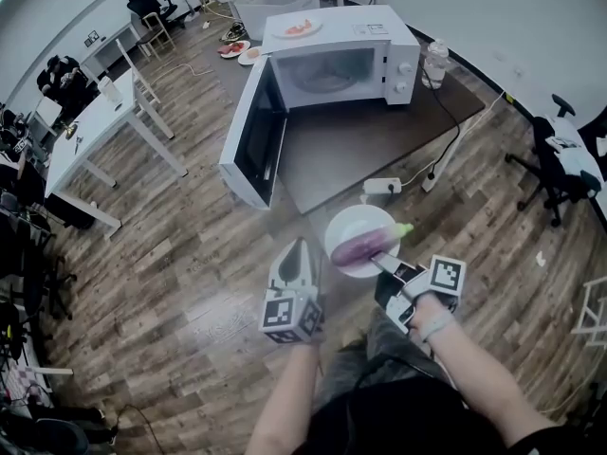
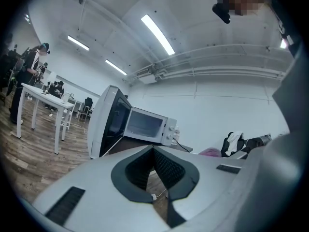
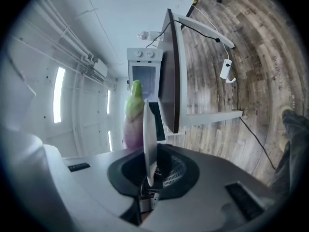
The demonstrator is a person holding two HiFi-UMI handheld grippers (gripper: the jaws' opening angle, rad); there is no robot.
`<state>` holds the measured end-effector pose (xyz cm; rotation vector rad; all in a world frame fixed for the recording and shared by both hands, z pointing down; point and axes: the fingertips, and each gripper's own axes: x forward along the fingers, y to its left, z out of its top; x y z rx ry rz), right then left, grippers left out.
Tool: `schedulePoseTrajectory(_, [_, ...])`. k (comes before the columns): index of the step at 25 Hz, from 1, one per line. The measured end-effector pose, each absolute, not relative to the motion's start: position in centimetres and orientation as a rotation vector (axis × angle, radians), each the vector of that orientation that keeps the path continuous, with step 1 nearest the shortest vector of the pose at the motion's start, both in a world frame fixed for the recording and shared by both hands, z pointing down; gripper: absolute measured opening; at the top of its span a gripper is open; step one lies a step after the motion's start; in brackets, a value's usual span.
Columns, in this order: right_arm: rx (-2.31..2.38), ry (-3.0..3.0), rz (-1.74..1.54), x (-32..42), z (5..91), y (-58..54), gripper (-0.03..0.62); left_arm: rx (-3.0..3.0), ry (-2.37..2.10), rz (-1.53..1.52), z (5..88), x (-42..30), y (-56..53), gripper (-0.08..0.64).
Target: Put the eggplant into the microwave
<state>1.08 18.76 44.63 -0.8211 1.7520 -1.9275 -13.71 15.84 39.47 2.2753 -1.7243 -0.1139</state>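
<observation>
A purple eggplant with a green stem lies on a white plate. My right gripper is shut on the plate's near rim and holds it level in front of me. In the right gripper view the plate shows edge-on between the jaws, with the eggplant on its left face. The white microwave stands ahead on a dark table, its door swung open to the left. My left gripper hovers left of the plate, shut and empty; its pads meet at the tip.
A plate of food sits on top of the microwave and a water bottle stands to its right. A power strip with cables lies on the wood floor by the table. White desk at left, office chair at right.
</observation>
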Motion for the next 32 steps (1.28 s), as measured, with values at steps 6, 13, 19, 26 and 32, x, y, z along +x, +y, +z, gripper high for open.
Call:
schedulePoseTrajectory(6, [-0.812,1.768,-1.957,0.2,45.0,17.9,0.025,2.234,-1.738,-0.119,40.2,-14.6,15.6,0.0])
schedulePoseTrajectory(13, [-0.782,1.781,-1.971,-0.1,44.9,15.5,0.025,2.223,-1.746,-0.106,40.6,-14.6,13.7,0.0])
schedulePoseTrajectory(19, [-0.765,1.794,-1.987,0.3,45.2,12.9,0.025,2.223,-1.752,-0.1,40.6,-13.8,10.8,0.0])
schedulePoseTrajectory(26, [-0.736,1.82,-1.997,0.8,45.1,9.3,0.025,2.203,-1.768,-0.134,40.2,-13.4,6.7,0.0])
schedulePoseTrajectory(32, [-0.723,1.832,-1.996,1.4,44.9,5.6,0.025,2.199,-1.773,-0.136,40.3,-12.6,3.0,0.0])
